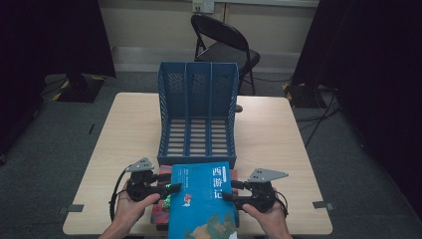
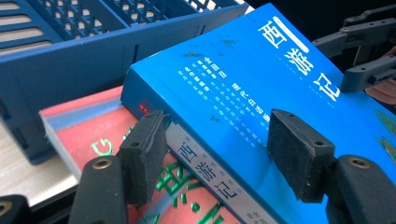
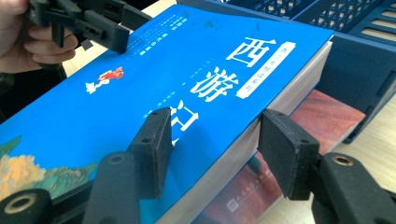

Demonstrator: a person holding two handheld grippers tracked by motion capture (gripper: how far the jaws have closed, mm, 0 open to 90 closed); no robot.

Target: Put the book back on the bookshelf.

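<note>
Straddling opposite edges of the blue book point(image 1: 203, 199), both grippers' jaws stand open.

The blue book point(image 3: 140, 88) has a glossy paper cover; the slotted file rack point(image 1: 197, 117) looks matt plastic.
</note>
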